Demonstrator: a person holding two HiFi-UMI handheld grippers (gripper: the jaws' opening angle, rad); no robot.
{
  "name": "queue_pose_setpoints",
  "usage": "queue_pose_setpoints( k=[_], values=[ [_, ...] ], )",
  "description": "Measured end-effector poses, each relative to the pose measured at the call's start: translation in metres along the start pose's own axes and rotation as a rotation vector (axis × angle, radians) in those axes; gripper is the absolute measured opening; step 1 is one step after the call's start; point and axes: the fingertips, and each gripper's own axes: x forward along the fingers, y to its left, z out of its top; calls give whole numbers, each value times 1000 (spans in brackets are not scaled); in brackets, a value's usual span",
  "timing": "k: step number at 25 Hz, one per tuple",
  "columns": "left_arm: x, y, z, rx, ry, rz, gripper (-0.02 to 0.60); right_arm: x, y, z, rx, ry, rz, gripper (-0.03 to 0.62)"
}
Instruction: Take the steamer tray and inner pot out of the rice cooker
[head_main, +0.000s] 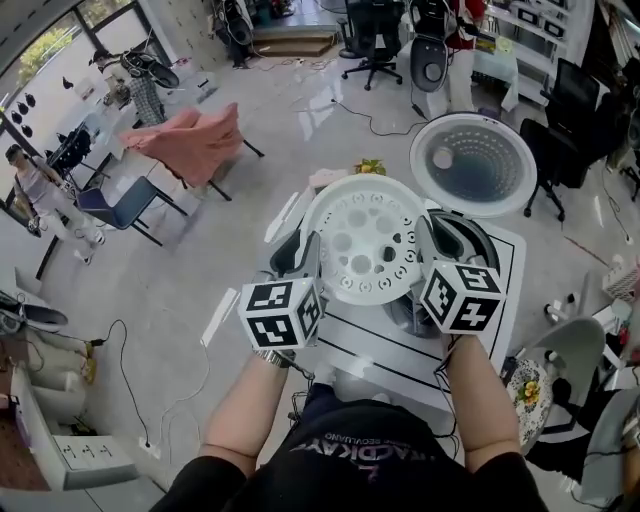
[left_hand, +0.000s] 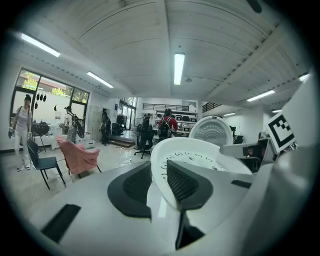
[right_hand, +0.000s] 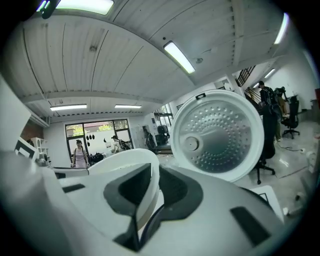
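Observation:
I hold the white perforated steamer tray (head_main: 368, 240) in the air between both grippers. My left gripper (head_main: 312, 262) is shut on its left rim and my right gripper (head_main: 428, 255) on its right rim. In the left gripper view the dark pads (left_hand: 182, 182) clamp the tray's edge (left_hand: 200, 155). The right gripper view shows that gripper (right_hand: 155, 185) pinching the tray's rim (right_hand: 125, 160) as well. The rice cooker (head_main: 472, 238) stands below and to the right, mostly hidden by the tray and my right gripper. Its round lid (head_main: 472, 163) stands open behind. I cannot make out the inner pot.
The cooker stands on a white table with black lines (head_main: 380, 345). On the floor beyond are a pink-draped chair (head_main: 195, 140), a blue chair (head_main: 125, 205), an office chair (head_main: 375, 40) and loose cables. A person (head_main: 40, 195) stands far left.

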Motion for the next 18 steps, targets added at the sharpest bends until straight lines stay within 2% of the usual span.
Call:
queue_pose_setpoints(
  k=[11, 18],
  values=[
    [32, 113, -2, -29, 45, 4, 95, 93, 70, -20, -5, 57, -8, 54],
    [69, 162, -17, -61, 89, -33, 92, 145, 84, -46, 10, 111, -56, 54]
  ],
)
